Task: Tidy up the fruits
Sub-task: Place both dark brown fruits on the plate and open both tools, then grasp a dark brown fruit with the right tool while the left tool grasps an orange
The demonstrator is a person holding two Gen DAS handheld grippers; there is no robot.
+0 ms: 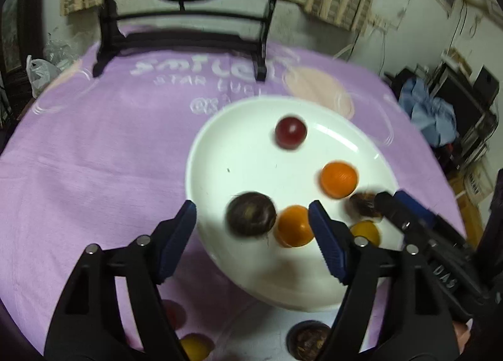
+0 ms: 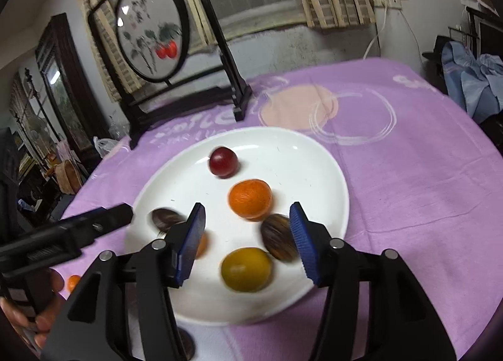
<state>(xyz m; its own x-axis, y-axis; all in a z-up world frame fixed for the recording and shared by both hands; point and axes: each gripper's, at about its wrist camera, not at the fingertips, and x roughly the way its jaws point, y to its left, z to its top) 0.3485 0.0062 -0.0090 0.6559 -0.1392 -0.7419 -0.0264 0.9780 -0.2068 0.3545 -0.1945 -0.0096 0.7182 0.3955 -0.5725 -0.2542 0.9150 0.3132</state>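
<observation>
A white plate (image 1: 239,153) (image 2: 314,166) on the purple cloth holds several fruits: a dark red one (image 1: 290,132) (image 2: 223,161), an orange one (image 1: 339,179) (image 2: 250,198), a second orange one (image 1: 294,226), two dark brown ones (image 1: 251,214) (image 2: 278,237), and a yellow one (image 1: 366,232) (image 2: 246,269). My left gripper (image 1: 253,235) is open and empty above the plate's near edge. My right gripper (image 2: 248,240) is open and empty above the yellow and brown fruit. Each gripper shows in the other's view (image 1: 405,213) (image 2: 94,222).
A black framed round screen (image 1: 185,15) (image 2: 151,31) stands at the table's far side. Loose fruits lie on the cloth near me: a brown one (image 1: 309,340), a yellow one (image 1: 195,345), a small orange one (image 2: 74,282). Clutter and blue cloth (image 1: 433,116) sit off the right.
</observation>
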